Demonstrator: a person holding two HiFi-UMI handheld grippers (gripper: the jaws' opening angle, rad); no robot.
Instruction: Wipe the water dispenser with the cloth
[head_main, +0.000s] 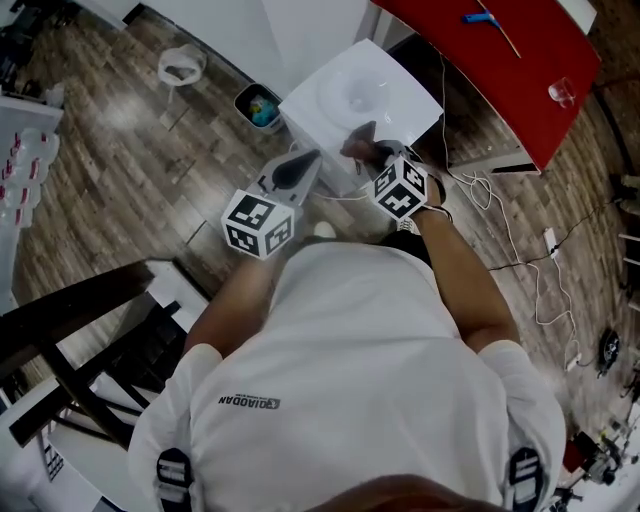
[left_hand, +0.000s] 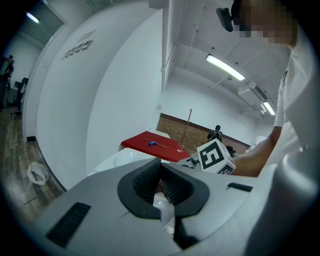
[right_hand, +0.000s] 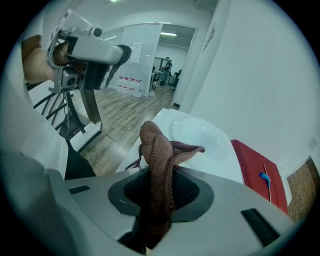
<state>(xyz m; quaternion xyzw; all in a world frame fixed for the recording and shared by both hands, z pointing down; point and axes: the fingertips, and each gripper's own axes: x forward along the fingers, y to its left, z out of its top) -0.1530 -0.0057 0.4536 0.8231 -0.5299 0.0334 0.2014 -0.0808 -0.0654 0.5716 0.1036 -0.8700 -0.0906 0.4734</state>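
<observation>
Red table (head_main: 520, 70) holds glass (head_main: 562, 92), blue item (head_main: 478, 17), perhaps pen; bin (head_main: 260, 105) on wood floor (head_main: 120, 170).

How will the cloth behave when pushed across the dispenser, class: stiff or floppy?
Probably floppy: the cloth folds and flops over where the right gripper clamps it. Likely light, since one pinch holds it. Its nubbly weave should drag on the smooth dispenser.

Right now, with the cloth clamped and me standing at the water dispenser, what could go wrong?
1. The cloth is pinched as a narrow bunched fold in the right gripper, so the gripper itself may scrape the water dispenser instead of fabric.
2. White cables lie loose on the floor beside it; stepping round could snag them.
</observation>
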